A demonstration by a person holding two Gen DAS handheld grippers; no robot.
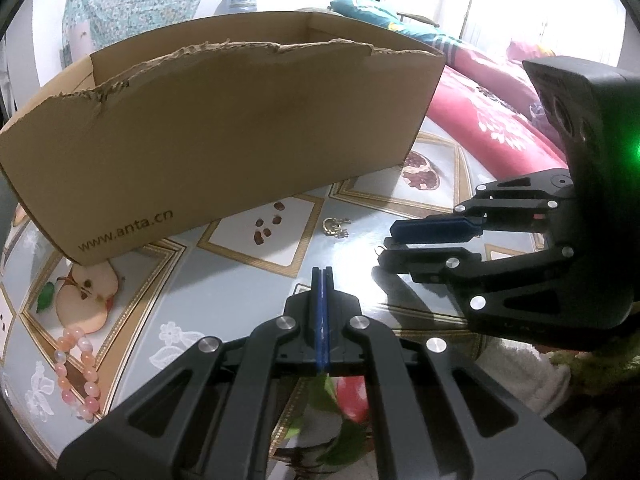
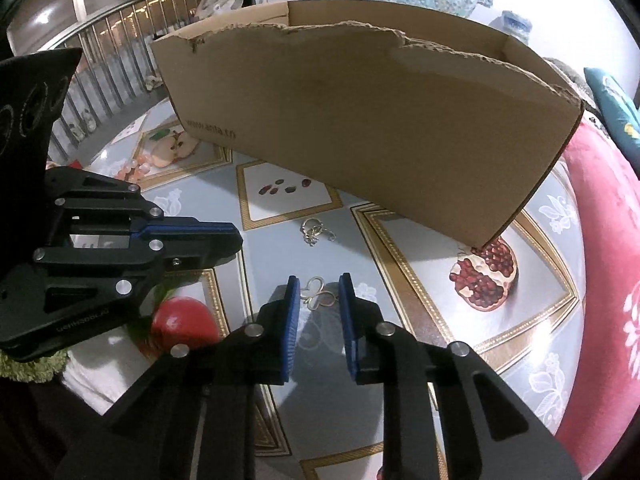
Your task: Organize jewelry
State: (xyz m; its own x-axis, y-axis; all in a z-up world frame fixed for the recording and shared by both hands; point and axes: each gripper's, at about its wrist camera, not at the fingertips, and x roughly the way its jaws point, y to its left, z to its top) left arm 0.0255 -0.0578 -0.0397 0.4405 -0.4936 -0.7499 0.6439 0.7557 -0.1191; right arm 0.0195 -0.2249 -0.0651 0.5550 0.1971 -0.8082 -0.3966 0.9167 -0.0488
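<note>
Step in hand: I judge I am lining up to pick the small gold butterfly-shaped wire ornament (image 2: 319, 293) off the worktop (image 2: 420, 264), so it can go into the open brown cardboard box (image 2: 360, 120) with the torn front edge.

My right hand-held gripper (image 2: 319, 294): released, its blue-padded fingers (image 2: 291, 320) standing apart on either side of the ornament. I cannot tell whether the tips touch the surface yet.

My left hand-held gripper (image 1: 322, 280): clenched on nothing, pads pressed together, hovering above the worktop in front of the box.

Where the jewelry is: the butterfly ornament lies flat between my right fingers; a second small gold and silver trinket (image 2: 314, 230) lies between it and the box wall; a pink and white bead bracelet (image 1: 78, 372) lies near the printed apple slice, well to the left.

How to do it well: the ornament is thin and flat on a glossy cloth, so I should bring the tips right down to the surface, keep it centred, and close slowly so it tips up into the pads instead of skating away.

What could go wrong: thin wire may slip out or bend if I squeeze hard.

Afterwards: lift clear over the torn edge before letting go.
</note>
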